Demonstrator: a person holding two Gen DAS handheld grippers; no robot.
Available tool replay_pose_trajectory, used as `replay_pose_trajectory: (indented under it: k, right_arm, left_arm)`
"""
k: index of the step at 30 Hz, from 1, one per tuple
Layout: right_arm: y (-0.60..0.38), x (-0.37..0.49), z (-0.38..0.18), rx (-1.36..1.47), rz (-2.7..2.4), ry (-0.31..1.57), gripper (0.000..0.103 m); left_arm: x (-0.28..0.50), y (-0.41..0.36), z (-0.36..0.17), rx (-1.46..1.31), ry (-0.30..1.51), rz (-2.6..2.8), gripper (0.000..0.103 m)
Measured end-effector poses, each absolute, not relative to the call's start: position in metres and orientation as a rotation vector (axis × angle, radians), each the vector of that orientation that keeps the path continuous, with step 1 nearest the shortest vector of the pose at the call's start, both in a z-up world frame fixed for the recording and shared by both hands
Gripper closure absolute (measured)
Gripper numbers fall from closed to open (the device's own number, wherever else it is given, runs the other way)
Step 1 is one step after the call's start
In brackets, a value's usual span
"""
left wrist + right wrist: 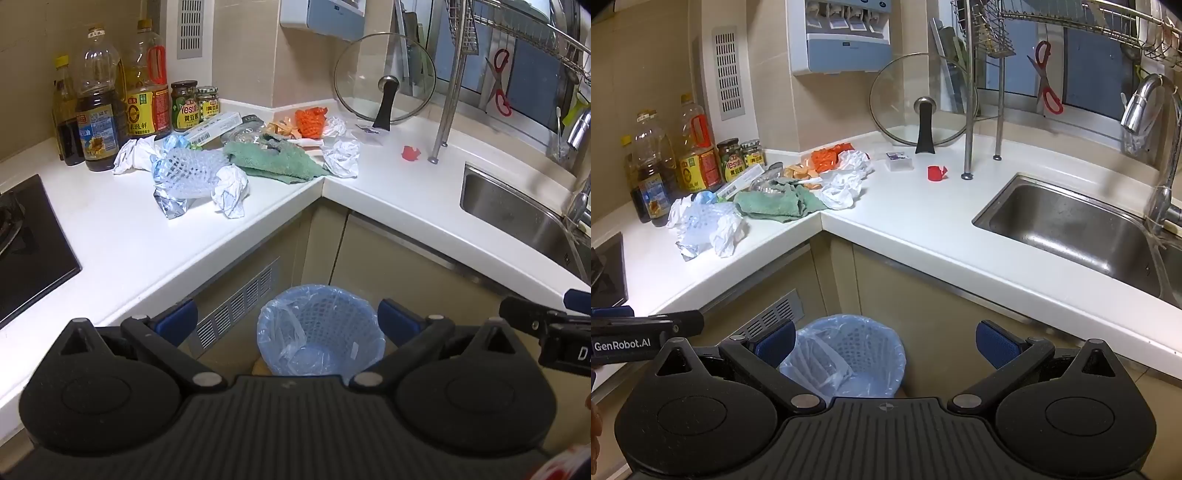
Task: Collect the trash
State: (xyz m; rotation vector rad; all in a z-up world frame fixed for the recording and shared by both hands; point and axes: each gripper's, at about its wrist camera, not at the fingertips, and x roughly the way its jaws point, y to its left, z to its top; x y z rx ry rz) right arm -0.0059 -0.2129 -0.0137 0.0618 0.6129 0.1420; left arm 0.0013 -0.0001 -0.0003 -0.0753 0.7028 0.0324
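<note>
A: Where are we?

B: At the start, I'd judge. Both the left gripper [288, 319] and right gripper [885, 341] hang with fingers spread wide, holding nothing, above the lined bin [320, 330] on the floor.

A: And the trash?

B: Heaped in the tabletop [122, 236] corner: crumpled paper [231, 192], foam netting [192, 171], an orange mesh [311, 120]. Next is a reach up to one piece (the paper sits nearest the edge).

A: Obstacles?

B: A green cloth [273, 160] lies among it, sauce bottles [96, 107] just behind.
</note>
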Motion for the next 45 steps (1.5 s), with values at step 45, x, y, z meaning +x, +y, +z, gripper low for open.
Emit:
replay_pose_trajectory:
  k: [45]
  right_arm:
    - [-0.2180, -0.0020, -0.0098, 0.072, 0.151, 0.601, 0.000]
  left_arm:
    - [0.0001, 0.0001, 0.0024, -0.101, 0.673, 0.041, 0.000]
